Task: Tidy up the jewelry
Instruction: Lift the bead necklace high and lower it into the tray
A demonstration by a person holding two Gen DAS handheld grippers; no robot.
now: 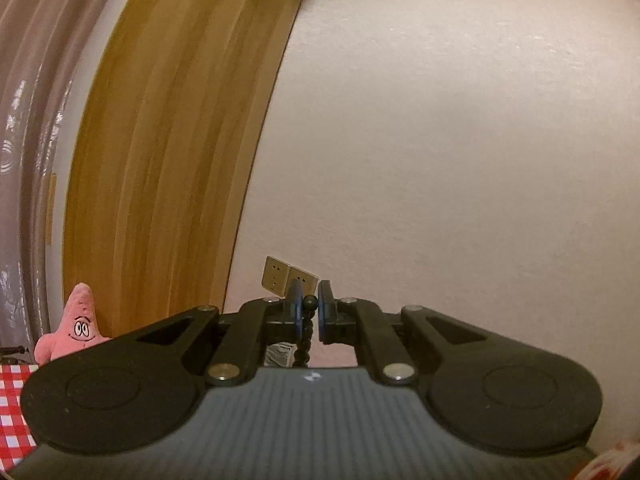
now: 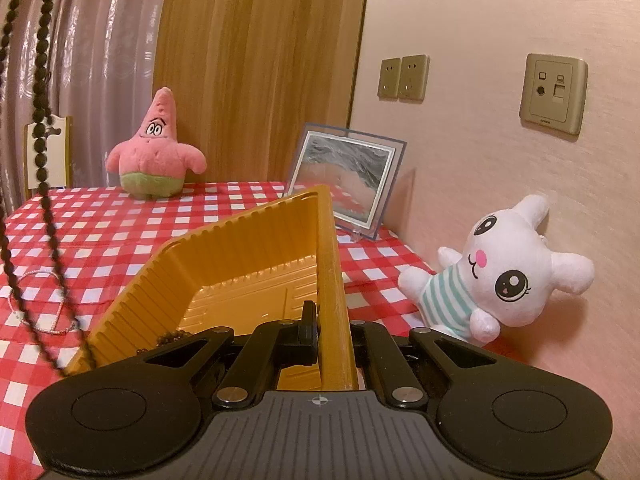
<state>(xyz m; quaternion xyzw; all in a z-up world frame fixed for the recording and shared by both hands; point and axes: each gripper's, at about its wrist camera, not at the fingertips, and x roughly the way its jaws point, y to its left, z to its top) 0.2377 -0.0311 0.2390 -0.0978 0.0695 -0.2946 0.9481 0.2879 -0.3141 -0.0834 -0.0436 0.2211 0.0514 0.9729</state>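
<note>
In the left wrist view my left gripper [image 1: 310, 303] points level at the wall, shut on a black bead necklace [image 1: 305, 340] whose strand hangs down below the pads. In the right wrist view that same necklace [image 2: 42, 120] drops in two long strands from the upper left and runs over the near left rim of a yellow ribbed tray [image 2: 240, 264], with some beads lying inside. My right gripper [image 2: 330, 320] is shut on the tray's right wall and holds the tray tilted. A thin pale beaded bracelet [image 2: 38, 312] lies on the red checked tablecloth [image 2: 120, 232] to the left.
A pink starfish plush [image 2: 158, 148] stands at the table's back, and shows again as the starfish plush [image 1: 76, 326] at lower left. A framed picture [image 2: 348, 176] leans by the wall. A white bunny plush [image 2: 500, 268] sits at the right. Wall sockets [image 2: 402, 77] and a wooden panel [image 2: 256, 64] lie behind.
</note>
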